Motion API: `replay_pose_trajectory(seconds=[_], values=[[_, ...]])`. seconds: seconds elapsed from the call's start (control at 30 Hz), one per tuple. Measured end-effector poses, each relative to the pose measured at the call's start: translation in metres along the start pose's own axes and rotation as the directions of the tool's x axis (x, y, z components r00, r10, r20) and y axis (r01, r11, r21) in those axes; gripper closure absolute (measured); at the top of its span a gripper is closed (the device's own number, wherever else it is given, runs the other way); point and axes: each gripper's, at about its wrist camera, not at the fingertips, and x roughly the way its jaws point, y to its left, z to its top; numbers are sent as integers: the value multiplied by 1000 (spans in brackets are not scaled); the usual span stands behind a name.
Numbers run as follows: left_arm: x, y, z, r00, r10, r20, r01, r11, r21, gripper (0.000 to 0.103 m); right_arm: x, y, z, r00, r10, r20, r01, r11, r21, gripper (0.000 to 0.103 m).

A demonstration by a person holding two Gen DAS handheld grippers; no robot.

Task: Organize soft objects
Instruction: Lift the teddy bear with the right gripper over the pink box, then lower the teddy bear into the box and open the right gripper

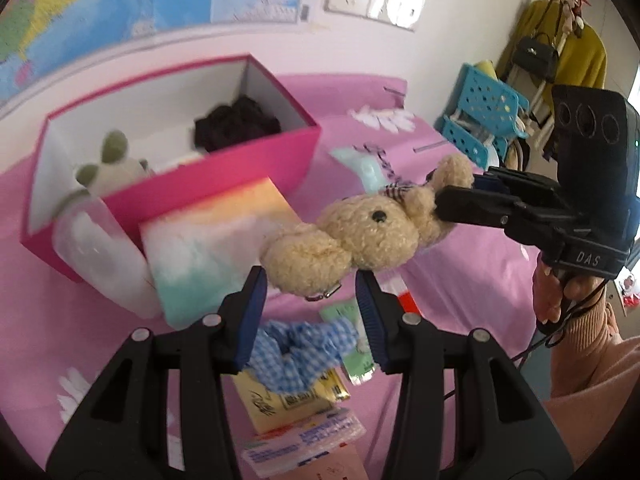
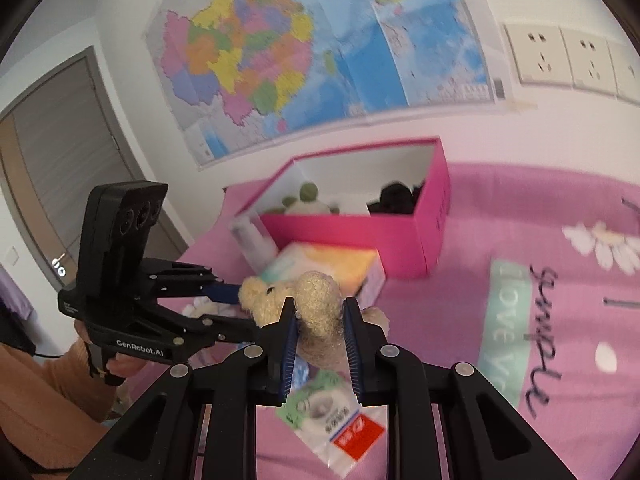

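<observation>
1. A colourful wall map (image 2: 304, 60) hangs above the bed.
2. White wall sockets (image 2: 560, 60) sit to the right of the map.
3. A grey door (image 2: 52, 160) stands at the left of the right wrist view.
4. A blue perforated plastic chair (image 1: 486, 108) stands beyond the bed's far edge.
5. Behind the chair, a mustard-yellow garment (image 1: 576, 52) and a black handbag (image 1: 534, 54) hang on a rack.
6. The pink bedspread (image 2: 560, 320) carries daisy prints and dark lettering.
</observation>
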Motion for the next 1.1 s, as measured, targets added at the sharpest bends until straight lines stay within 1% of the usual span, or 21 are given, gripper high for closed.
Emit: replay_pose_trajectory(seconds=[0.03, 0.1, 0.17, 0.2, 0.23, 0.43, 0.5, 0.63, 0.77, 0.9, 1.0, 1.1], values=[[-3, 1, 4, 1000, 7, 11, -7, 1000, 3, 58, 0, 1, 4, 1000, 3, 8, -3, 1000, -7, 81], [-5, 4, 11, 999, 29, 25, -29, 1000, 5, 60, 1, 2, 13, 1000, 7, 25, -6, 1000, -28, 81], [-6, 7, 19, 998, 56, 35, -56, 998, 1, 60, 3, 4, 23, 999, 12, 40, -10, 999, -51, 81], [-7, 9, 22, 997, 65, 39, -65, 998, -4, 60, 8, 4, 33, 999, 13, 49, -10, 998, -68, 81], [-6, 11, 26, 996, 74, 42, -74, 997, -9, 60, 8, 4, 33, 999, 13, 49, -10, 998, -68, 81], [-8, 27, 50, 990, 128, 61, -127, 992, -20, 60, 27, 3, 62, 997, 29, 72, -23, 995, -95, 81], [-7, 33, 58, 986, 152, 63, -150, 988, -27, 60, 32, 1, 70, 996, 40, 78, -33, 995, -94, 81], [0, 44, 70, 981, 185, 52, -183, 982, -38, 60, 46, -3, 85, 995, 33, 90, -23, 994, -107, 81], [12, 54, 78, 978, 207, 27, -205, 977, -49, 60, 65, -10, 95, 997, 13, 79, -3, 992, -123, 81], [27, 61, 83, 974, 227, -9, -228, 972, -52, 60, 82, -17, 98, 999, 0, 54, 8, 991, -131, 81], [36, 66, 85, 964, 264, -29, -265, 962, -58, 60, 97, -21, 99, 999, -36, 31, 40, 987, -157, 81], [40, 69, 83, 959, 281, -39, -283, 956, -72, 60, 112, -25, 100, 996, -85, -4, 83, 981, -175, 76]])
